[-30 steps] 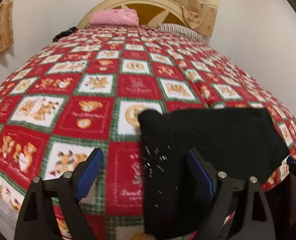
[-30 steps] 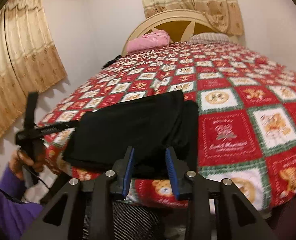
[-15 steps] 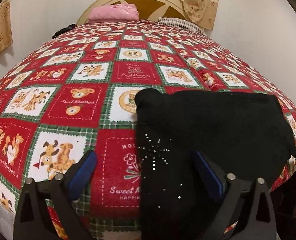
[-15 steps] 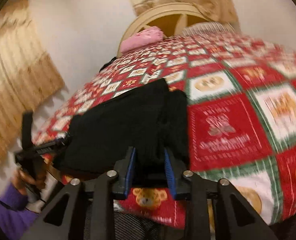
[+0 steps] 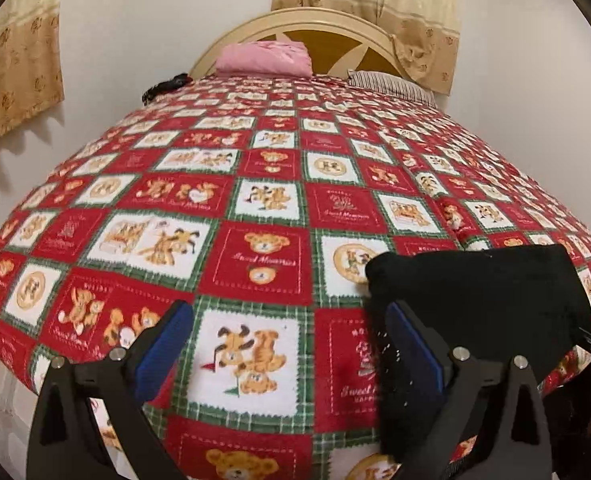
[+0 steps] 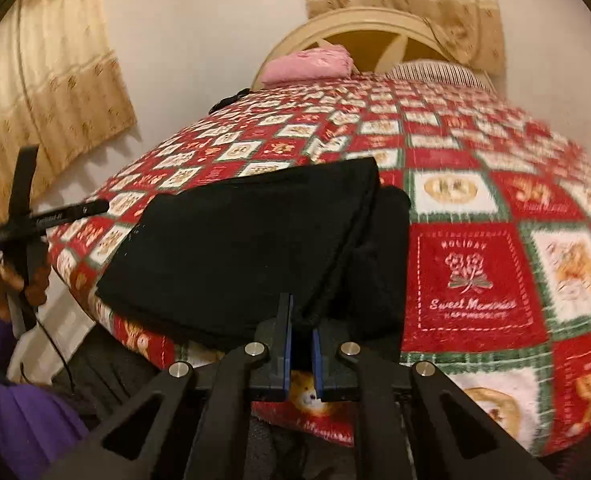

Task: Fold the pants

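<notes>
Right wrist: right tool (image 6: 300,334) clenched on pants (image 6: 255,240) near edge; left tool (image 5: 291,334) released.

Light: warm, even indoor glow, source unseen | Shadows: soft ones under the curtain (image 5: 17,60) | Left view: sharp | Right view: motion-smeared, bedspread (image 6: 515,208) print perhaps unreadable | Edges: heavy fisheye bending, dark corners
</notes>
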The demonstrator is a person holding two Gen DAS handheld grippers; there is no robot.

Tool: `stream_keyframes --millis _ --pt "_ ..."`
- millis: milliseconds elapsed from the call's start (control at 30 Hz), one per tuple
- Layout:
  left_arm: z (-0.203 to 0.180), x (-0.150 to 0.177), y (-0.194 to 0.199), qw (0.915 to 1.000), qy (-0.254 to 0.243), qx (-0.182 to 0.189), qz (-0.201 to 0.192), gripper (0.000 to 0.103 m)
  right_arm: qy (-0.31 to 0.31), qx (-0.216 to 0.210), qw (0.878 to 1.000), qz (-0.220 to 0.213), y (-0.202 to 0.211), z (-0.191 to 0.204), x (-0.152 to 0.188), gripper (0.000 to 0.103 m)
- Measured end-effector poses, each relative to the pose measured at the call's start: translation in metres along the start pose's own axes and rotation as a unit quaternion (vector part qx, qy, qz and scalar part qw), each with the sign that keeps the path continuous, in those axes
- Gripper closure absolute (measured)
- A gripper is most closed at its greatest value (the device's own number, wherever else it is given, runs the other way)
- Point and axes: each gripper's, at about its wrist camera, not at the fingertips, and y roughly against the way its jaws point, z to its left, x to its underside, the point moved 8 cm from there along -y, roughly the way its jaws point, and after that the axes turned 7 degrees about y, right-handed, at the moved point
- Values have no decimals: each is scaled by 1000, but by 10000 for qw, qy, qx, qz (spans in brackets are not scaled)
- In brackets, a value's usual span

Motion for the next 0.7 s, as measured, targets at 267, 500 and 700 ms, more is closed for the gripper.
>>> stream_keyframes --millis 267,500,700 --pt "-26 28 -12 9989 -257 164 356 3 -368 50 9993 52 -5 -26 16 96" --pt "-54 64 -29 9972 -496 74 557 3 -452 -98 9989 14 2 -26 14 94" --pt "-47 61 -27 9969 -241 151 735 3 -102 577 9975 -402 32 -25 -7 83"
